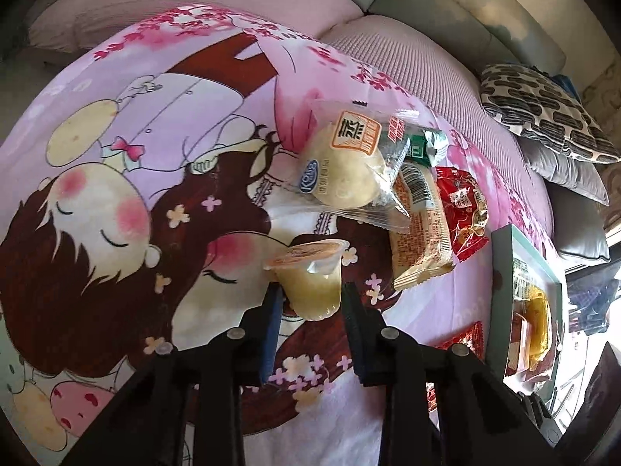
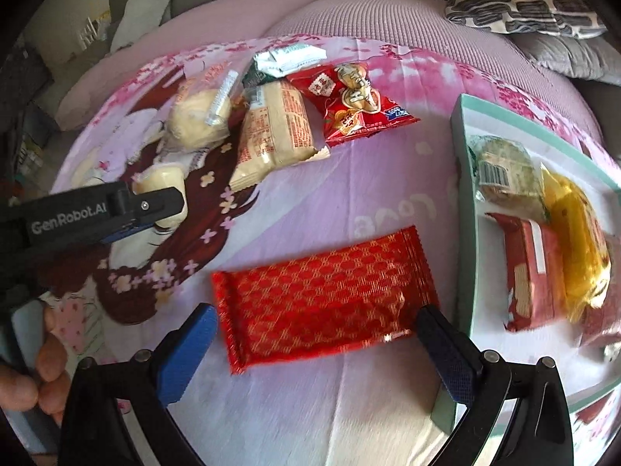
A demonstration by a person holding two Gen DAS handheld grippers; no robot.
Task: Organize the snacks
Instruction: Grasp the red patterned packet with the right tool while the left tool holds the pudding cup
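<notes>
The left claw (image 1: 310, 295) is clamped on a jelly cup (image 1: 310, 279) above the blanket (image 1: 116, 194); squeezing may pop it loose. The right claw (image 2: 314, 334), spread wide, straddles a red packet (image 2: 326, 295) beside the box (image 2: 465, 194) and may snag blanket.

Two hand-held grippers are about: the left hand-held gripper (image 1: 310, 299) and the right hand-held gripper (image 2: 316, 334). One jelly cup (image 1: 310, 279). Loose on the bed's cartoon sheet (image 2: 368, 194) lie five wrapped snacks: one clear-bagged bun (image 2: 198, 116), one beige packet (image 2: 275, 132), one green-and-white packet (image 2: 287, 58), one red cartoon-printed packet (image 2: 357, 101) and one red-and-gold bar (image 2: 326, 295). One mint-rimmed tray (image 2: 465, 202) on the right holds at least three more. Two patterned and grey cushions (image 2: 524, 0) sit far right.
</notes>
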